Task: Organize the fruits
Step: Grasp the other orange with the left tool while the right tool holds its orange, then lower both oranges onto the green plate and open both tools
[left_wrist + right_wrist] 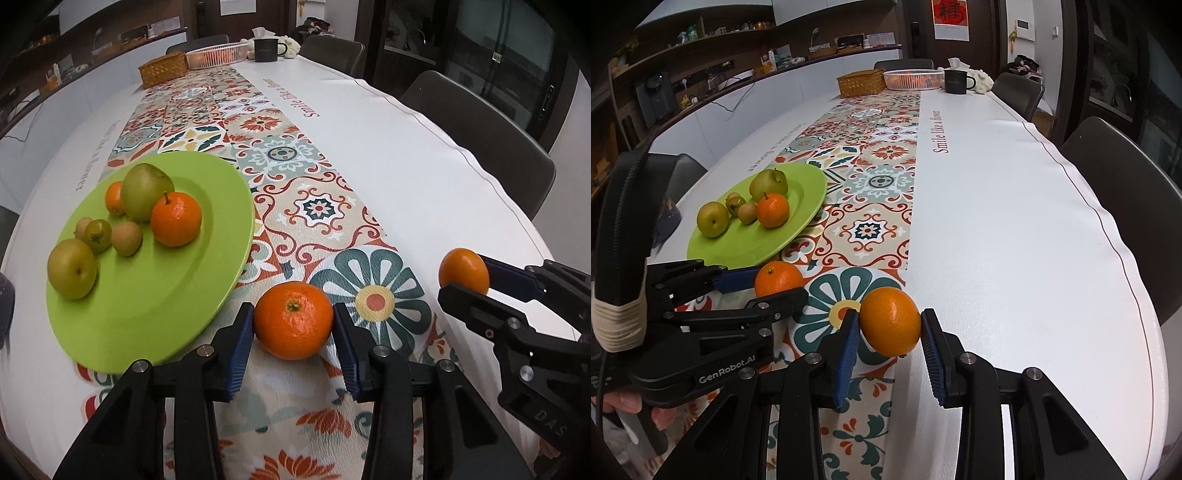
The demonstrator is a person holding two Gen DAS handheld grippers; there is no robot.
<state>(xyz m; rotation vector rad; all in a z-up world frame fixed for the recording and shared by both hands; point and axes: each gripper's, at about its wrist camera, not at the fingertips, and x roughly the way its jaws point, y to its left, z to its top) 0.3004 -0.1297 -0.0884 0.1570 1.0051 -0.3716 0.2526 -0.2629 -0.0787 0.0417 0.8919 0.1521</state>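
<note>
A mandarin (pixel 293 319) rests on the patterned runner just right of the green plate (pixel 155 325). My left gripper (pixel 293 317) has both blue pads against its sides, shut on it. To its right, my right gripper (pixel 463 273) is shut on a second orange (pixel 463 269). In the right wrist view that orange (pixel 890 321) sits between the pads of the right gripper (pixel 889 325), at the edge of the runner. The left gripper (pixel 775 284) and its mandarin (pixel 779 278) lie to the left. On the plate (pixel 738 247) are two green pears, two oranges and three small fruits.
At the table's far end stand a wicker box (pixel 162 68), a pink basket (pixel 216 53) and a dark mug (pixel 266 50). Dark chairs (pixel 480 122) line the right side. White tablecloth (pixel 1015 221) spreads to the right of the runner.
</note>
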